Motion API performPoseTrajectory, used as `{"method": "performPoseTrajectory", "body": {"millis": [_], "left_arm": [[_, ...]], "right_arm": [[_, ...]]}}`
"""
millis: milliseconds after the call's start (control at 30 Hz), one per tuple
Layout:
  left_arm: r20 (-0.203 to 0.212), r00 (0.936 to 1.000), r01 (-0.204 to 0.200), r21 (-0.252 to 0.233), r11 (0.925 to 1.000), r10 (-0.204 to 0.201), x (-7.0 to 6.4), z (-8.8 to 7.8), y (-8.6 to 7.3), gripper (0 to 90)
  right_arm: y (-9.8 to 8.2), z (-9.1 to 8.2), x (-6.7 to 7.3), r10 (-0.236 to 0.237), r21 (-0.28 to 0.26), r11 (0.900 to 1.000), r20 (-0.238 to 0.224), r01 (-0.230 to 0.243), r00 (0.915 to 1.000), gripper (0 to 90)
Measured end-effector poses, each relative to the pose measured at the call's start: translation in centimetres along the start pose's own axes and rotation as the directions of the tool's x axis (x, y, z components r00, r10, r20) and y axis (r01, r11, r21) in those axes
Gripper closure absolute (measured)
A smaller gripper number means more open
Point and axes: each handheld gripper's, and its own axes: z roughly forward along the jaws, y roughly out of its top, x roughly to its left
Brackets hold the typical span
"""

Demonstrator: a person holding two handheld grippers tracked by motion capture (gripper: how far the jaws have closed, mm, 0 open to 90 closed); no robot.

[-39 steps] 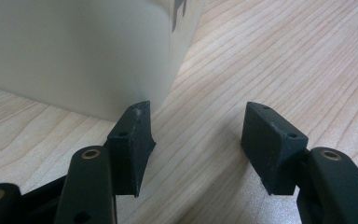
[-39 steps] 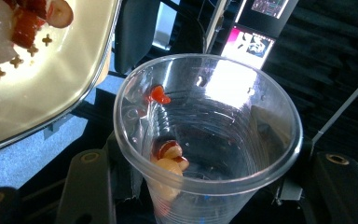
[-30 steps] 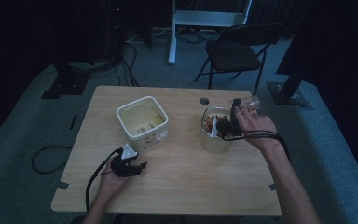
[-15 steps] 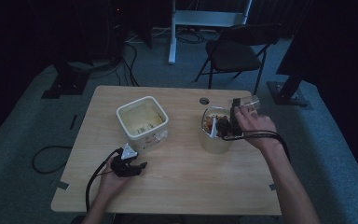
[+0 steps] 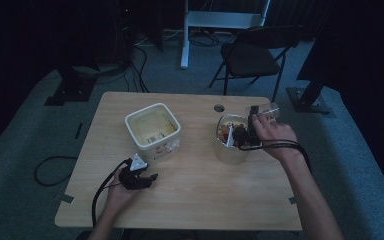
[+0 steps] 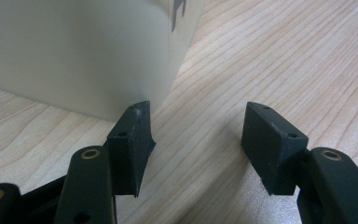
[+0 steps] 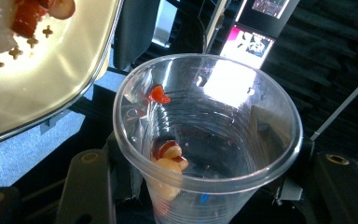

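Note:
My right gripper [image 5: 256, 114] is shut on a clear plastic cup [image 5: 269, 110], held tipped over the far rim of a pale round container [image 5: 231, 148] that has red and pale food in it. In the right gripper view the cup [image 7: 205, 135] sits between my jaws [image 7: 209, 186], with a few red and pale pieces stuck inside, and the container's rim [image 7: 74, 88] is at the upper left. My left gripper [image 5: 139, 178] rests on the table in front of a white square tub [image 5: 152, 131]. Its jaws [image 6: 198, 135] stand open with nothing between them, close to the tub's wall [image 6: 84, 56].
The wooden table [image 5: 195, 200] has a cable hole [image 5: 219, 107] near its far edge. A folding chair [image 5: 252, 52] and a white desk frame [image 5: 220, 20] stand beyond the table. A black cable [image 5: 50, 167] lies on the carpet at the left.

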Motion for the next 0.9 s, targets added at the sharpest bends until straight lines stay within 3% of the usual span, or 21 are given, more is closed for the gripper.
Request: {"method": "performPoseTrajectory", "body": {"millis": [500,700,800,900], "left_arm": [[0.0,1.0,0.0,0.0,1.0,0.0,0.0,0.0,0.0,43.6],[0.0,1.0,-0.002,0.001,1.0,0.002,0.0,0.0,0.0,43.6],[0.0,1.0,-0.001,0.0,1.0,0.001,0.0,0.0,0.0,43.6],[0.0,1.0,-0.001,0.0,1.0,0.001,0.0,0.0,0.0,43.6]], "right_arm": [[-0.2,0.0,0.1,0.006,0.002,1.0,-0.002,-0.006,1.0,40.5],[-0.7,0.1,-0.3,0.084,-0.02,0.996,-0.035,-0.085,0.9958,40.5],[-1.2,0.1,-0.8,0.157,-0.039,0.986,-0.076,-0.161,0.9846,40.3],[-1.9,0.0,-1.2,0.251,-0.055,0.964,-0.11,-0.258,0.9617,40.3]]}}
